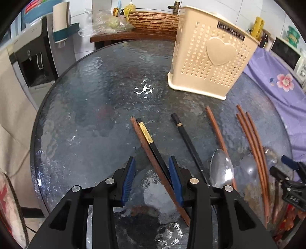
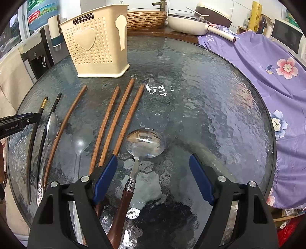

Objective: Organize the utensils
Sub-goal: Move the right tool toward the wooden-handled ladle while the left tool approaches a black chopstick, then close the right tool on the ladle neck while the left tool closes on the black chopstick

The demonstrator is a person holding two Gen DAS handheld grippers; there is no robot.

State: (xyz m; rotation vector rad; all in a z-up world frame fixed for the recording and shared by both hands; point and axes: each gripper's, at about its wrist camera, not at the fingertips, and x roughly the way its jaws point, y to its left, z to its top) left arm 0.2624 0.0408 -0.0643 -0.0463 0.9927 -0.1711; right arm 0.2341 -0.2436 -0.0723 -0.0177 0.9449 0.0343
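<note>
A cream utensil holder (image 1: 208, 59) (image 2: 95, 49) stands upright at the back of the round glass table (image 1: 95, 95) (image 2: 210, 95). My left gripper (image 1: 152, 168) is open, its jaws either side of a brown chopstick (image 1: 145, 145) and a black gold-banded chopstick (image 1: 151, 141) lying on the glass. Another black chopstick (image 1: 185, 138), a metal spoon (image 1: 221, 170) and several brown chopsticks (image 1: 250, 138) (image 2: 118, 118) lie to its right. My right gripper (image 2: 153, 159) is open over a wooden-handled metal spoon (image 2: 145, 143).
A purple flowered cloth (image 2: 267, 76) covers the table's right side. A white pan (image 2: 187, 21) and a wooden basket (image 2: 147, 17) sit on the counter behind. A water dispenser (image 1: 38, 57) stands at the left. A clear plastic spoon (image 2: 82, 139) lies among the chopsticks.
</note>
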